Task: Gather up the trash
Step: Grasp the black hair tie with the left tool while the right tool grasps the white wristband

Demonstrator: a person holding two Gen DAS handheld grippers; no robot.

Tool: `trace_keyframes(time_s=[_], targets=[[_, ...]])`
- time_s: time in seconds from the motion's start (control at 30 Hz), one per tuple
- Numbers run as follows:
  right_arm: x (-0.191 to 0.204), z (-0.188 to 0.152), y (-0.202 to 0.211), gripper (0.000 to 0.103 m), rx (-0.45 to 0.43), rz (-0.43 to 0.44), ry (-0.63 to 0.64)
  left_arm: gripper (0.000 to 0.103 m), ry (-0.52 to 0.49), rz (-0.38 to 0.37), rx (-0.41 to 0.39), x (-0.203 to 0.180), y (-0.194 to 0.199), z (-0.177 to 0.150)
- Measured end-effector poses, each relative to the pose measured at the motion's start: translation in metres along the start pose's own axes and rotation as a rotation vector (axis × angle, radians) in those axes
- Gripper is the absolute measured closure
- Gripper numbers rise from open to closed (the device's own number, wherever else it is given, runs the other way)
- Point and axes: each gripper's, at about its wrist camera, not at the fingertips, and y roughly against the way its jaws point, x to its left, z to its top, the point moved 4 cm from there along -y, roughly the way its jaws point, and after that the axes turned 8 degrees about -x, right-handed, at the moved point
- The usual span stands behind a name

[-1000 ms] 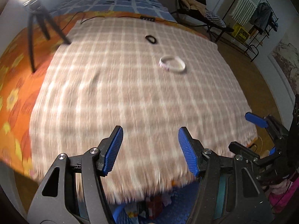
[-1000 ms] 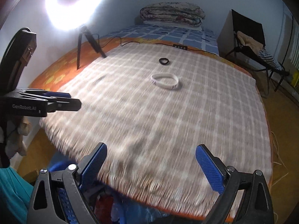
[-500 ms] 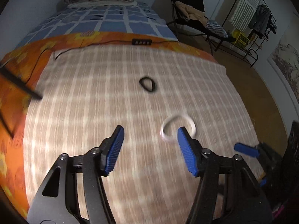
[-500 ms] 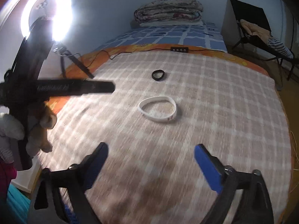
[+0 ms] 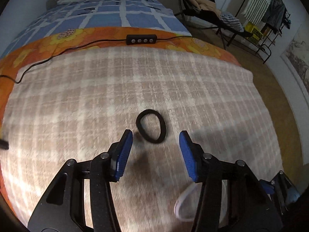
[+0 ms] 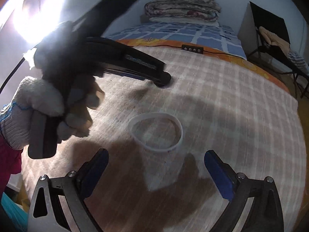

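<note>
A black hair tie [image 5: 151,126] lies on the plaid blanket [image 5: 96,100], just ahead of my open left gripper [image 5: 155,138] and between its blue fingertips. A white wristband [image 6: 156,131] lies flat on the blanket just ahead of my open right gripper [image 6: 154,161]. In the left wrist view part of the wristband [image 5: 183,203] shows low down, behind the right finger. In the right wrist view the left gripper [image 6: 164,78] reaches down to the blanket from the left, held by a gloved hand [image 6: 38,104]; it hides the hair tie.
A black cable with a button remote [image 5: 141,39] runs across the orange sheet beyond the blanket. Folded bedding [image 6: 181,5] sits at the bed's head. A ring light [image 6: 32,13] glares at left. A chair with clothes [image 5: 212,9] and a drying rack [image 5: 270,13] stand right.
Both grippers have moved forward over the bed. The left has passed the wristband and reached the hair tie. The right has closed in on the wristband. Both stay open.
</note>
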Motion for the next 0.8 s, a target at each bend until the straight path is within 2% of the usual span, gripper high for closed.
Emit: trace_keyframes(time_s=[0.17, 0.23, 0.33, 0.4, 0.47, 0.57, 0.63, 0.8], targets=[[0.001, 0.009, -0.009, 0.003, -0.001, 0.006, 0.006, 0.062, -0.016, 0.032, -0.003, -0.002, -0.012, 0.003], [0.003, 0.010, -0.011, 0.003, 0.001, 0.005, 0.009, 0.071, -0.018, 0.049, -0.008, 0.000, -0.013, 0.004], [0.006, 0.008, -0.014, 0.011, 0.012, 0.012, 0.020, 0.083, -0.021, 0.060, -0.015, 0.004, -0.013, 0.004], [0.008, 0.004, -0.019, 0.020, 0.039, 0.005, 0.032, 0.094, -0.021, 0.050, -0.020, 0.006, -0.014, 0.007], [0.008, -0.001, -0.024, 0.023, 0.062, -0.012, 0.036, 0.095, -0.022, 0.054, -0.022, 0.007, -0.012, 0.005], [0.010, -0.004, -0.022, 0.025, 0.052, -0.029, 0.047, 0.096, -0.015, 0.058, -0.027, 0.009, -0.011, 0.004], [0.011, -0.003, -0.020, 0.032, 0.047, -0.036, 0.046, 0.097, -0.010, 0.060, -0.031, 0.009, -0.010, 0.004], [0.007, 0.001, -0.017, 0.066, 0.033, -0.039, 0.035, 0.098, -0.004, 0.069, -0.042, 0.012, -0.004, 0.004]])
